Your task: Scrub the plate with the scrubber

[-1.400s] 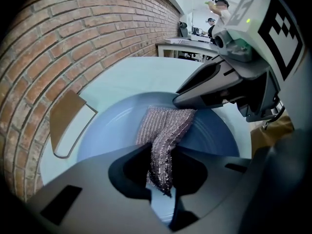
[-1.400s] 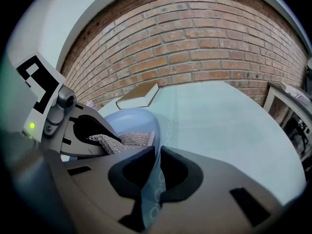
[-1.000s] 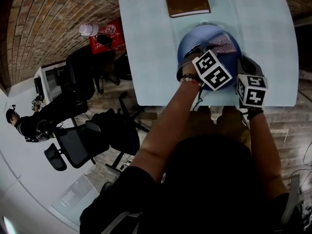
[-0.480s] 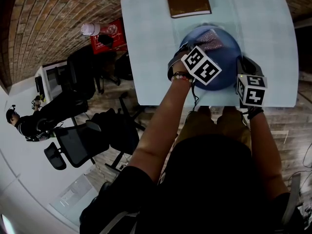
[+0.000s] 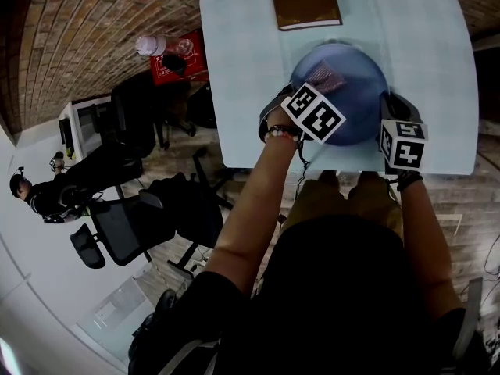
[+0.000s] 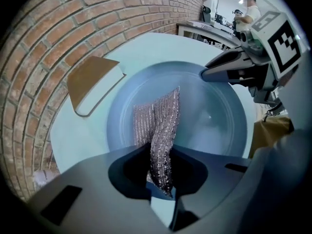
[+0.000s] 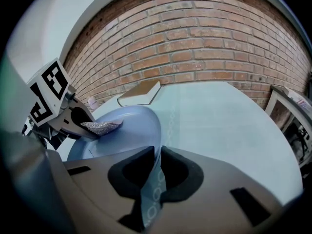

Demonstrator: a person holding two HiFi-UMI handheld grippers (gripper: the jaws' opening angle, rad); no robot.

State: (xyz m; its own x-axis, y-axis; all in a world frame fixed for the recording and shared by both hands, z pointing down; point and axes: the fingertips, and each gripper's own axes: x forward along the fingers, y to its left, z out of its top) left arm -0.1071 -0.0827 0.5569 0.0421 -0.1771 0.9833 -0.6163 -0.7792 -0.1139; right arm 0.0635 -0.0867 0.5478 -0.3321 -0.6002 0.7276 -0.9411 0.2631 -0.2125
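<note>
A blue plate [image 5: 351, 92] lies on the pale table near its front edge; the same blue plate [image 6: 214, 126] [image 7: 126, 130] fills both gripper views. My left gripper [image 5: 316, 84] is shut on a silvery mesh scrubber [image 6: 158, 130], whose free end lies on the plate's left half; that scrubber [image 5: 324, 76] [image 7: 101, 126] also appears in the other views. My right gripper [image 5: 388, 104] is shut on the plate's right rim [image 7: 157, 152], which runs between its jaws.
A brown book [image 5: 303, 0] lies on the table beyond the plate. The pale table [image 5: 242, 69] ends just before my body. Office chairs [image 5: 125, 225] and a seated person [image 5: 43, 198] are on the floor to the left. A brick wall [image 7: 204, 48] stands behind the table.
My left gripper has drawn back leftward and toward me, dragging the scrubber across the plate from its middle to its left part. The right gripper and the plate have stayed put.
</note>
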